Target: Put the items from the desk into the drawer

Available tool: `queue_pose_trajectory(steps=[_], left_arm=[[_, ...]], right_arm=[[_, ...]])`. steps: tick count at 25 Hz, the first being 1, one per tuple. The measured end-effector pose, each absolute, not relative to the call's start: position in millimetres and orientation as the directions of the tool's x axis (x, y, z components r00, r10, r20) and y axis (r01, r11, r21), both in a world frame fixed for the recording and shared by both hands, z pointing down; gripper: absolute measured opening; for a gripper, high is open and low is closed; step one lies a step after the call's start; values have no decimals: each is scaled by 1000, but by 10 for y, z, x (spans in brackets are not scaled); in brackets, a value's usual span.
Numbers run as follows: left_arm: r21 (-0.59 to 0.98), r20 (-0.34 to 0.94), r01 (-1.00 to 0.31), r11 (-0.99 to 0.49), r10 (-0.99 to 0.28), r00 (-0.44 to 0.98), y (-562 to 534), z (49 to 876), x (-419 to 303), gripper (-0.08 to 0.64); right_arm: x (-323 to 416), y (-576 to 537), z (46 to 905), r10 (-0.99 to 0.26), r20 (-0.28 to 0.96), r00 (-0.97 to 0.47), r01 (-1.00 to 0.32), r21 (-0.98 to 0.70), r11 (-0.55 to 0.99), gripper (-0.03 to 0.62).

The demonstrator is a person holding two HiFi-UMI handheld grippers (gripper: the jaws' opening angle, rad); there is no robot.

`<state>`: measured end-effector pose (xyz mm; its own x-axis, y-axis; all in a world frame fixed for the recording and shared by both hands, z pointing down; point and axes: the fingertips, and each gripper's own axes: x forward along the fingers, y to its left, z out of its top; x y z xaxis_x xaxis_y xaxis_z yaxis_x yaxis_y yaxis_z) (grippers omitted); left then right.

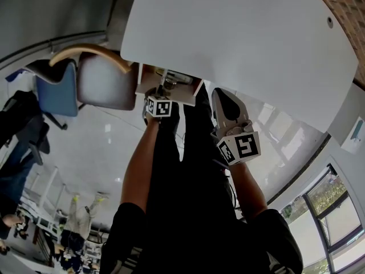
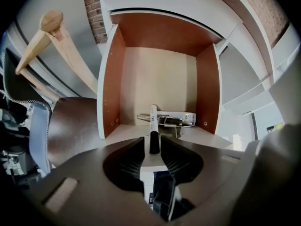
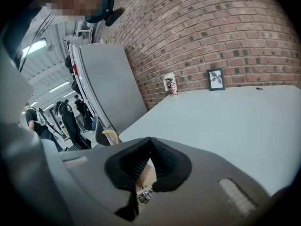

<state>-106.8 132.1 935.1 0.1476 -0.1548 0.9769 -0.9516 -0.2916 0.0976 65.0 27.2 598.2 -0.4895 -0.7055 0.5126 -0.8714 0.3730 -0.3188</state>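
- While the marker (image 2: 153,126) has its black cap between the jaws of the left gripper (image 2: 152,141), its white body runs straight ahead of them, down into the open drawer (image 2: 113,79).
- These jaws stand narrowly apart, with a thin gap beside the cap, so I judge the marker loose, not clamped.
- Its far end is near a metal spring piece (image 2: 168,122) and a white box (image 2: 182,116).
- The right gripper (image 3: 148,142), jaws together and empty, hangs by the table (image 3: 235,126) edge, farther away.
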Motion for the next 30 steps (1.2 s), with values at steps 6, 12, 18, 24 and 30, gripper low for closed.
queue_pose_trajectory(steps=[6,12,18,24,30], left_arm=[[72,969,-961,-268,-210,131,1298,9176,-1177,17],[72,955,-970,-233,-264,135,1227,8926,-1215,16],[81,904,-962,-261,-388,182,1085,8295,-1232,17],[112,807,-965,-237,-545,228,790,7457,-1315,17],[146,653,-963,-227,-709,266,467,6426,-1354,17]], right_arm=[[560,293,5894,-709,501,-497,-868,-304,393,5],[502,302,5709,-719,478,-505,-863,-279,421,5],[447,395,5457,-731,460,-504,-863,-252,437,5],[399,385,5181,-749,422,-510,-859,-221,461,5],[382,319,4840,-778,367,-510,-860,-195,472,5]])
